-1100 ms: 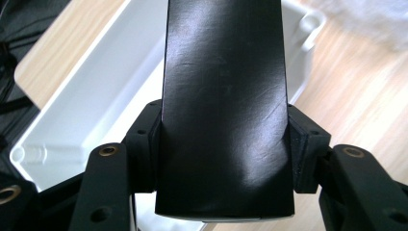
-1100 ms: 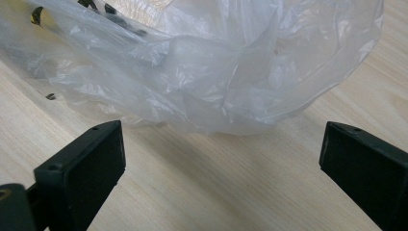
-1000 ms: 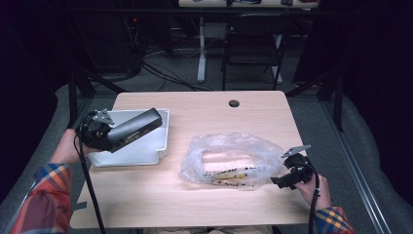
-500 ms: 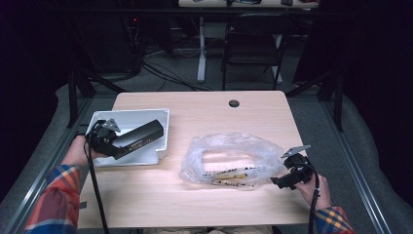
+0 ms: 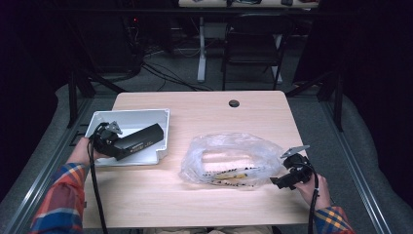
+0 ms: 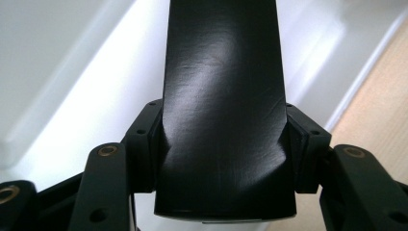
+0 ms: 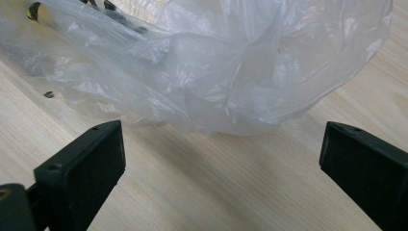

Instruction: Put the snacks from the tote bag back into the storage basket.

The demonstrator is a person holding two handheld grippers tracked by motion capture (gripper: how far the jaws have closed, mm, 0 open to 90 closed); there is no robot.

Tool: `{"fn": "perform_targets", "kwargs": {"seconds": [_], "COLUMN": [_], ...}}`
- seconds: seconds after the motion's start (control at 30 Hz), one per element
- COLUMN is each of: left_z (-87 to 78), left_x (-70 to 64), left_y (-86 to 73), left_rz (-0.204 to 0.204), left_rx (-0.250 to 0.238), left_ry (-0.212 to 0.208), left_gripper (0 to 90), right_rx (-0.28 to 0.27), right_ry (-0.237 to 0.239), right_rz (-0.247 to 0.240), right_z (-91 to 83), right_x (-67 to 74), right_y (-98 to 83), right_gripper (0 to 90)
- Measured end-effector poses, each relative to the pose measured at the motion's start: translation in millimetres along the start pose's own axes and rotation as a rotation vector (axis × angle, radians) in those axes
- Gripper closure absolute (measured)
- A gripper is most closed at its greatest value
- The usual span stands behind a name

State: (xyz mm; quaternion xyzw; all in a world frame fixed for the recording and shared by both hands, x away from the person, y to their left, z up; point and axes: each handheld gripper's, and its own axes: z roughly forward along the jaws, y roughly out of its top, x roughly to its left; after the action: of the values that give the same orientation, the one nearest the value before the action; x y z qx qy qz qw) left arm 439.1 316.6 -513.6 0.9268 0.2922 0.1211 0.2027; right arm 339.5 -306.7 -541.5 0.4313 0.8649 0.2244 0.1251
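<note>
Between the two jaws of our left gripper (image 6: 223,159) sits a long black rectangular block with a smooth matte face (image 6: 223,96), and the pads pinch it at both flanks, so the jaws are clamped on it. In the high view this block (image 5: 142,138) lies at the left of the frame, slanting over the shallow white plastic tray (image 5: 146,117) with its far end above the tray floor. We judge the step in hand to be setting the block down inside the tray: we should keep the squeeze firm until its underside rests flat on the floor, hold it clear of the raised rim, and only then let the jaws part.

Our right gripper (image 7: 221,159) has its jaws wide apart with nothing between them, and bare wood shows in the gap. Just ahead of them lies the crumpled clear plastic bag (image 7: 202,62), which in the high view (image 5: 229,158) sits right of centre and holds a pale slab and some dark and yellowish bits.

The surface is a light wood-grain table (image 5: 204,209) with a small dark round hole (image 5: 234,103) near its upper edge. Behind it, at the top of the frame, the room is dim, with a dark folding chair (image 5: 253,44) and loose cables (image 5: 160,73) on the grey floor
</note>
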Motion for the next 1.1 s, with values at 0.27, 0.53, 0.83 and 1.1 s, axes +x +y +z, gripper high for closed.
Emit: {"fn": "perform_targets", "kwargs": {"seconds": [0.27,0.53,0.83,1.1], "left_z": [11.7,7.4,-11.3,-5.5], "left_x": [5.0,7.5,7.6,2.8], "left_y": [-5.8,-6.9,15.0,44.3], "left_rz": [-0.022,-0.124,-0.237,-0.360], "left_rx": [0.029,-0.012,-0.131,-0.204], "left_ry": [-0.020,0.008,0.029,0.099], "left_gripper": [39.2,17.9,11.2,20.9], "right_rx": [0.002,-0.005,-0.012,-0.023], "right_ry": [0.001,0.001,0.001,0.003], "right_rz": [-0.003,-0.005,-0.004,-0.004], "right_z": [0.7,0.3,0.0,-0.9], "right_x": [0.0,-0.1,0.5,-0.2], "right_y": [-0.2,-0.3,0.8,0.3], "right_gripper": [1.5,1.5,1.5,1.5]}}
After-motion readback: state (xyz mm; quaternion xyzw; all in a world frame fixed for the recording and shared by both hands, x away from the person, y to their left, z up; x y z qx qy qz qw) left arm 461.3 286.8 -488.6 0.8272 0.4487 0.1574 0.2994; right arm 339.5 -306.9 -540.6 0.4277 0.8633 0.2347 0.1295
